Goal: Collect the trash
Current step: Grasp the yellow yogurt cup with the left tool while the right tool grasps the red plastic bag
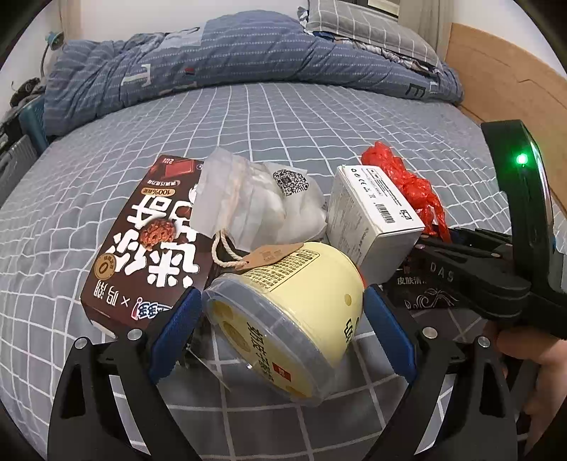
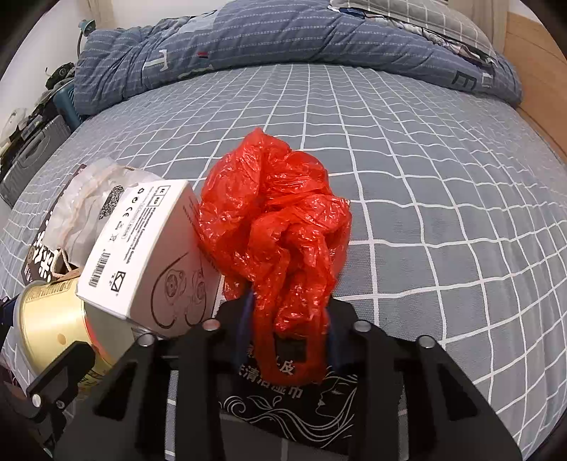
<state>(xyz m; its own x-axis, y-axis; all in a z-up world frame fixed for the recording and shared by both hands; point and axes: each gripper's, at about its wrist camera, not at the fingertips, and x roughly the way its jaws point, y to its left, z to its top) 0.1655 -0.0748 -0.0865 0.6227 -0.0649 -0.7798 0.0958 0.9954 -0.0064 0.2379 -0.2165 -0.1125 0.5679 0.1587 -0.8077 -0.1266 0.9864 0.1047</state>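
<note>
Closest in, left gripper [image 1: 283, 308] with blue pads [image 1: 177, 329] wide apart, one on each side of a yellow tub [image 1: 290, 319]; cannot tell if the pads touch it. Tub lying on its side on the grey checked bed sheet [image 2: 443, 177], clear lid turned toward the camera. Just to the right, right gripper [image 2: 288, 312] with fingers pulled close together, clamped on the bottom loops of a crumpled red bag [image 2: 280, 220]. Under those fingers, a flat black wipes packet [image 2: 294, 400] with white swirls and a drawn face. Beside it, a person's hand [image 1: 531, 354] wrapped around the right tool's handle. A bit further back, all the trash in one little pile on the near part of the bed: a brown chocolate box [image 1: 141, 248] lying flat on the left, a white pouch [image 1: 255, 205] with a string and a paper tag leaning on it, and a white box [image 1: 368, 220] tilted against the tub, touching the red bag. Beyond the pile, bare sheet. Along the far edge of the bed, a bunched blue quilt [image 1: 212, 60], with a grey checked pillow [image 1: 372, 25] at the far right corner. Past the right edge, a wooden board [image 1: 496, 78].
</note>
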